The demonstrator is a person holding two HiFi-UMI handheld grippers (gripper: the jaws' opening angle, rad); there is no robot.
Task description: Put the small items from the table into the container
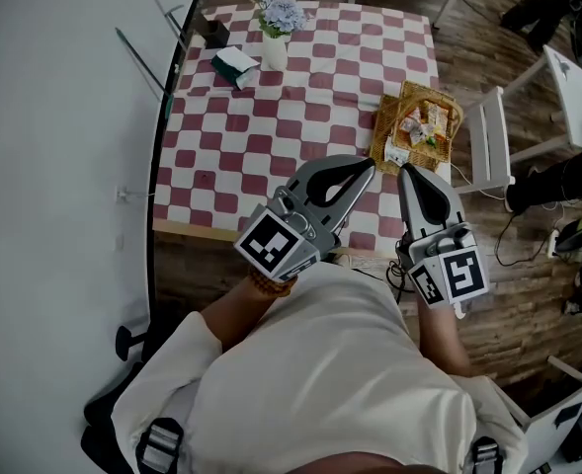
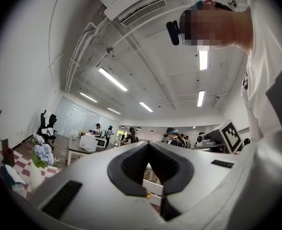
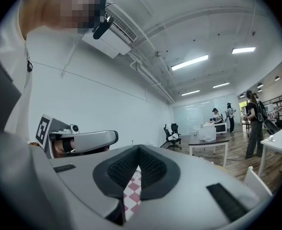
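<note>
Both the left gripper [image 1: 368, 167] and the right gripper [image 1: 405, 171] are closed with nothing between their jaws, side by side above the near edge of the red-and-white checked table [image 1: 271, 136], while the small wrapped items [image 1: 424, 124] lie in the woven wicker basket [image 1: 382, 131] at the table's right edge

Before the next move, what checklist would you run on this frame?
1. Left gripper empty, fingers together: ok.
2. Right gripper empty, fingers together: ok.
3. Wicker basket upright at the table's right edge: ok.
4. Table cleared: not ok; a green-and-white packet and a dark box lie near the flower vase.
5. Table under the grippers free of items: cannot tell.
</note>
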